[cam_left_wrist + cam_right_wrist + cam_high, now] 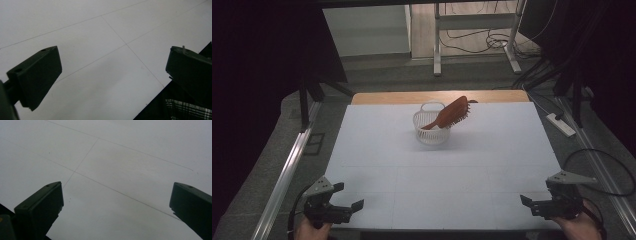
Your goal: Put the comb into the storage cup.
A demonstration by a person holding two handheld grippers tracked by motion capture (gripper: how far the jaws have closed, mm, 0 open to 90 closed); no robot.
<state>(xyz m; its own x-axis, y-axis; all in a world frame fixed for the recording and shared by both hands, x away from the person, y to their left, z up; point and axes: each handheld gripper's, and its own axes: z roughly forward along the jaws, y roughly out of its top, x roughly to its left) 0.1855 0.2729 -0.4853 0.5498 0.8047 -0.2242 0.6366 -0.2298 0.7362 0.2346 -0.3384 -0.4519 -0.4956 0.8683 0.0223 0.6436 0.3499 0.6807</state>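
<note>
From the high view, one white basket [432,129] stands on the far middle of the desk [472,170], and one brown hairbrush [451,113] lies tilted across it, handle down inside the basket, bristled head sticking out over the right rim. Basket and brush are well apart from both grippers. The left gripper [348,196] sits at the near left corner of the desk and the right gripper [529,205] at the near right corner, each held by a hand at the bottom edge, so two grippers in all.

The left gripper view shows the left gripper [113,75] with its two black jaws spread wide and nothing between them, above bare white desk crossed by thin seam lines, plus a strip of plaid cloth [187,110] past the desk's edge. The right gripper view shows the right gripper [116,207] likewise spread wide and empty over the seamed white surface.
</note>
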